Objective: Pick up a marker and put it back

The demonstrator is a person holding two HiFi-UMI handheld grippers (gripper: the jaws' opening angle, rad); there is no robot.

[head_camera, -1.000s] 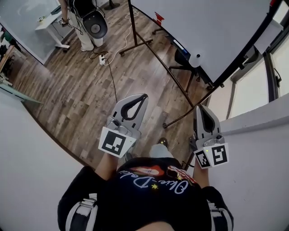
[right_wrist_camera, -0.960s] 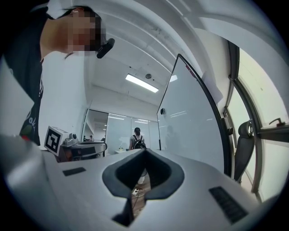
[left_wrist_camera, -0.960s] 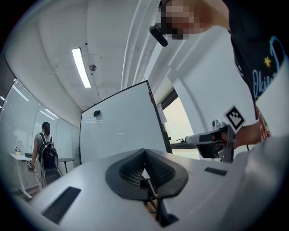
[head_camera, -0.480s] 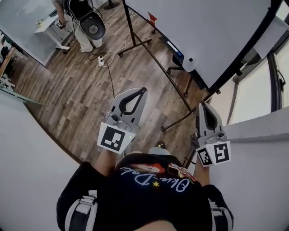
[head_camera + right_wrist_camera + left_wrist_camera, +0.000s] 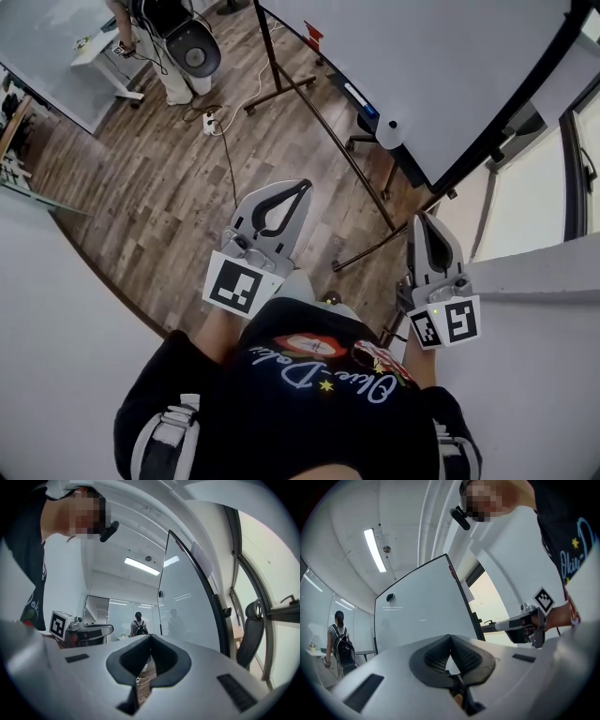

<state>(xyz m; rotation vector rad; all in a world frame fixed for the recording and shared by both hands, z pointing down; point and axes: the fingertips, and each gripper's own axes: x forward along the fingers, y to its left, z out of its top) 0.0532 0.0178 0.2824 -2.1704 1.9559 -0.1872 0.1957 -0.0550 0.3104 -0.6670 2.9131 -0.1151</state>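
Wooden floor [image 5: 169, 187] fills the head view. A whiteboard [image 5: 450, 66] stands ahead, and the small blue-white thing on its ledge [image 5: 337, 80], likely the marker [image 5: 357, 97], lies well apart from the left tool [image 5: 302, 185] and the right tool [image 5: 419, 221]. The pick-up looks not yet begun. The left gripper view shows the left tool closed and empty. The right gripper view shows the right tool closed too, holding nothing.

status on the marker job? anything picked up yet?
Done: nothing that shows. In hand: nothing; left claw and right claw are both shut and empty, away from the whiteboard. Left: grab what looks like a marker on its ledge, then return it.
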